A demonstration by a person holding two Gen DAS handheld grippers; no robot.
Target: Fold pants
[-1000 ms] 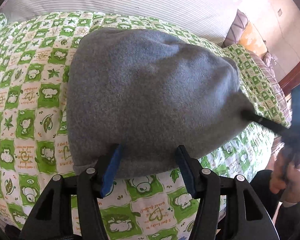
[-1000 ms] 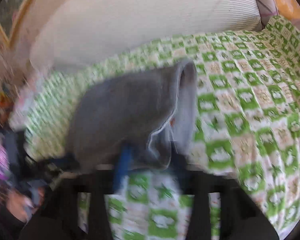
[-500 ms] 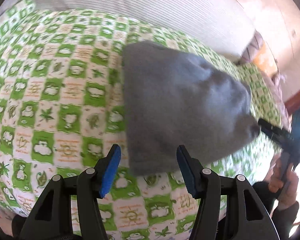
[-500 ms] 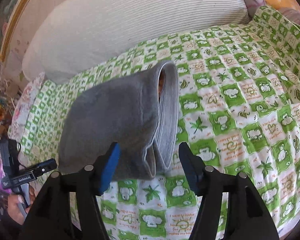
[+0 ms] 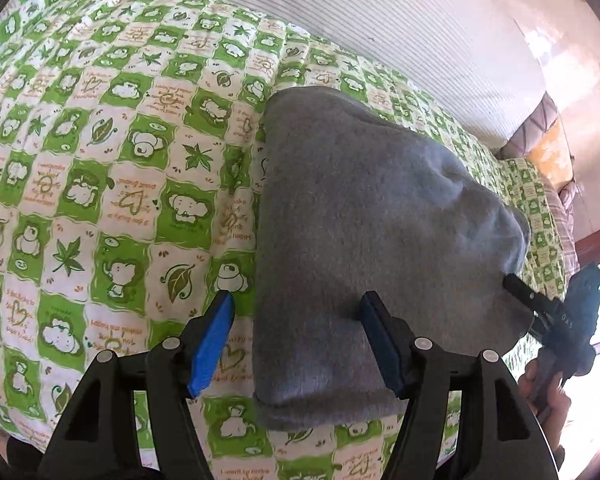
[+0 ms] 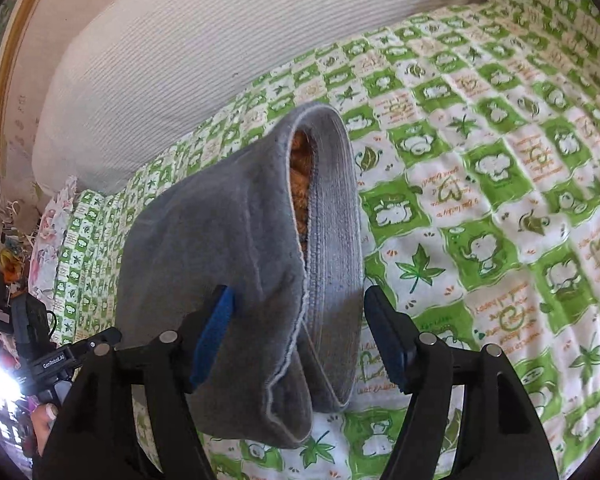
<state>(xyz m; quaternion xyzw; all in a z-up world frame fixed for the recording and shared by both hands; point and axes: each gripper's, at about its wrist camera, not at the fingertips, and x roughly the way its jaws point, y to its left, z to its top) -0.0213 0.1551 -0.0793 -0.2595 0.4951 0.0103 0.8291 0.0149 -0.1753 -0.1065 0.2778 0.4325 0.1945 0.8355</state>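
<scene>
The grey fleece pants [image 5: 364,240] lie folded into a compact bundle on the green-and-white patterned bedspread [image 5: 100,160]. My left gripper [image 5: 298,340] is open, its jaws straddling the bundle's near left corner. In the right wrist view the pants [image 6: 220,248] show their ribbed waistband [image 6: 332,216] with an orange lining inside. My right gripper [image 6: 300,340] is open, its jaws either side of the waistband end. The right gripper also shows at the bundle's far end in the left wrist view [image 5: 520,288].
A large white striped pillow [image 6: 220,40] lies along the back of the bed. Smaller patterned cushions [image 5: 548,136] sit at the far right. Clutter stands beside the bed at the left of the right wrist view [image 6: 8,264].
Both grippers have let go of the pants and opened. The bundle has settled onto the bedspread. The left gripper has shifted left, so the bundle now sits right of centre.
</scene>
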